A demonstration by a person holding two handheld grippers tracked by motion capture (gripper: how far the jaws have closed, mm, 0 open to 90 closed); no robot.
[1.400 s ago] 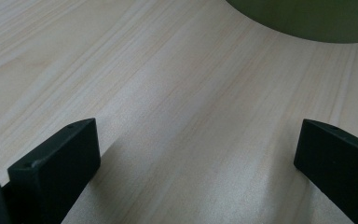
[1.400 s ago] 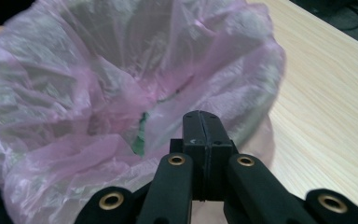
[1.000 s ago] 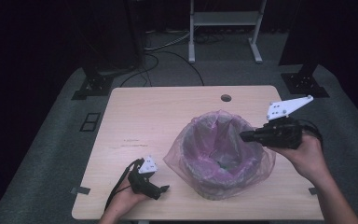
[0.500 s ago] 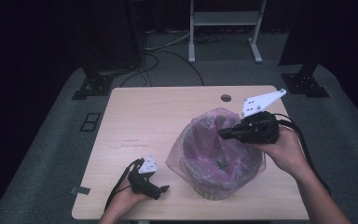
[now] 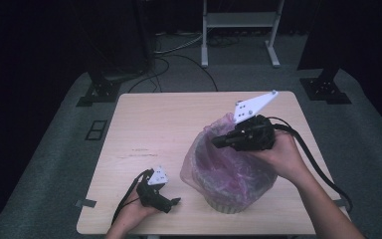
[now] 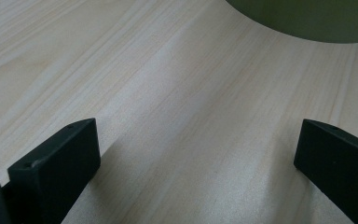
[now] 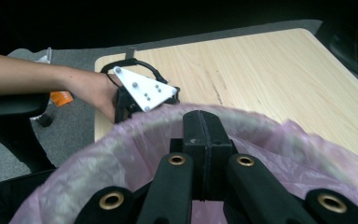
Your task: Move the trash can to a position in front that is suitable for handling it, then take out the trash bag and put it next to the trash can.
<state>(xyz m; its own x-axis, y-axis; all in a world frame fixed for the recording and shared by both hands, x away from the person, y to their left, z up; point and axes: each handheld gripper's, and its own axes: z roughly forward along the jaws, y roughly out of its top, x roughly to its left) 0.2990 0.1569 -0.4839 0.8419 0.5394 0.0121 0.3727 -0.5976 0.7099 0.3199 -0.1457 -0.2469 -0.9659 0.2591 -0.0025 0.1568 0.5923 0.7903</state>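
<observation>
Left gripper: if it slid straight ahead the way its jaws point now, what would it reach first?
Probably the bin. The left gripper lies low on the table with its jaws wide apart and nothing between them; bare wood runs ahead to the bin's rounded base, slightly to one side. Depth is hard to judge.

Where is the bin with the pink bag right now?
In the high view, the bin with the pink bag stands on the table's front right part, under the right gripper, with the left gripper at its left.

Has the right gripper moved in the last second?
Yes. The right gripper has gone leftward over the pink bag, from the bin's right rim toward its middle, judged against the table.
</observation>
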